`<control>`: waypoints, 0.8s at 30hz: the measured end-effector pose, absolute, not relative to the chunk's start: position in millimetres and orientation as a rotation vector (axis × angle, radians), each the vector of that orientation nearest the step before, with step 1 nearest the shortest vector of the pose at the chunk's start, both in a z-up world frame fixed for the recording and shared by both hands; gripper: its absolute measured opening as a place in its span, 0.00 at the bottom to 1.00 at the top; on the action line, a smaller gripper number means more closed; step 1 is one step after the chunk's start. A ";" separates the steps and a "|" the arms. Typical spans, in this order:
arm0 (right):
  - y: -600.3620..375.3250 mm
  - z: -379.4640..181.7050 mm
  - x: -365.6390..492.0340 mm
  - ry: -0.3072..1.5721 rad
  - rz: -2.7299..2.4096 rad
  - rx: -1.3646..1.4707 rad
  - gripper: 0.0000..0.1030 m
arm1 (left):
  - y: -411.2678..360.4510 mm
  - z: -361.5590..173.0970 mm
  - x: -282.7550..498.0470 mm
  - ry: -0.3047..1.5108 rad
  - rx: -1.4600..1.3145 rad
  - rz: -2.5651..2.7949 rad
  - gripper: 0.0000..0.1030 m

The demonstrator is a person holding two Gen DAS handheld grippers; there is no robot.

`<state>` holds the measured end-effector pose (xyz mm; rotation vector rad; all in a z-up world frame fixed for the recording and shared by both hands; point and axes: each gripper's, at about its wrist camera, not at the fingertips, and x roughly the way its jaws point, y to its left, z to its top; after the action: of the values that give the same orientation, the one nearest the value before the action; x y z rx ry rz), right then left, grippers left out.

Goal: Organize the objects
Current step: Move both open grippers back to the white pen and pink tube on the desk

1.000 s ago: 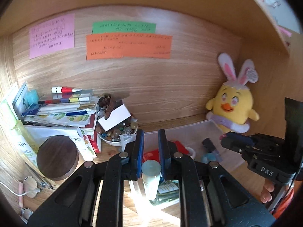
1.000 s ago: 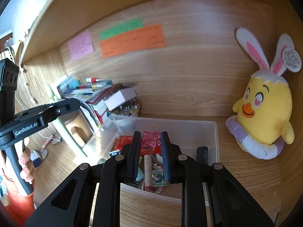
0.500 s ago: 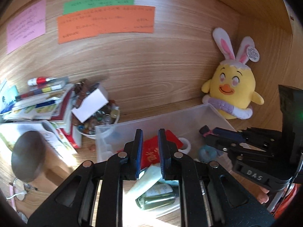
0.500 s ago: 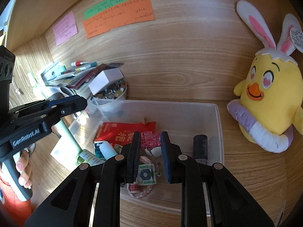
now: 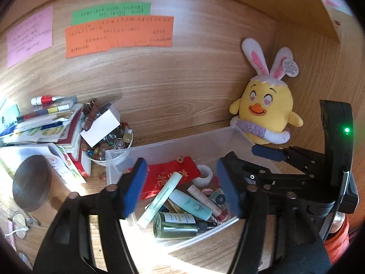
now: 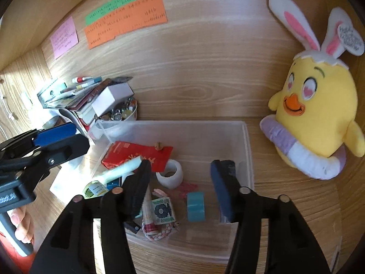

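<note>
Two grippers hang over a clear plastic bin (image 5: 173, 150) on the wooden bench (image 6: 296, 196), both with their jaws just sprung apart and nothing pinched between them. The left gripper (image 5: 180, 189) is released above the bin's near half; directly below its gap lie a pale green tube (image 5: 159, 199), a dark green glass bottle (image 5: 175, 226) on its side and a mint-coloured tube (image 5: 191, 203). The right gripper (image 6: 182, 186) is likewise let go, its pads standing either side of a small turquoise block (image 6: 195, 206) and a little printed card with a black flower (image 6: 162, 210) on the bin floor, touching neither. At twelve o'clock from those pads a white ring-shaped holder (image 6: 170, 174) sits beside a flat red envelope (image 6: 136, 156) with gold lettering. At three o'clock of the bin a yellow chick plush with white rabbit ears (image 6: 317, 109) leans in the corner. At nine o'clock a white bowl of coloured marbles (image 5: 109, 143) sits against a heap of books and pens (image 5: 43, 123). Pink (image 5: 28, 37), green (image 5: 111, 11) and orange paper notes (image 5: 118, 35) are stuck on the back panel.
</note>
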<state>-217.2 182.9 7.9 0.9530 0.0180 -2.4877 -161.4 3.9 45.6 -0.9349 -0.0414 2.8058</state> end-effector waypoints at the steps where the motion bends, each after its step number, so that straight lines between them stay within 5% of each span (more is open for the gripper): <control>1: 183.6 10.6 -214.8 0.020 -2.492 0.941 0.58 | 4.0 47.8 -156.5 -0.036 -0.923 2.811 0.71; 8: 192.6 26.7 -187.2 0.033 -2.482 0.868 0.70 | 1.4 50.4 -122.5 -0.003 -0.901 2.831 0.90; 24: 209.3 -8.7 -112.8 0.130 -2.399 0.949 0.75 | 5.5 -24.8 -69.8 -0.002 -1.183 2.657 0.92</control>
<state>-112.8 209.3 -8.7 0.9491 0.1297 -2.3989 -69.8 5.5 -24.8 -1.1830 -0.0021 2.6566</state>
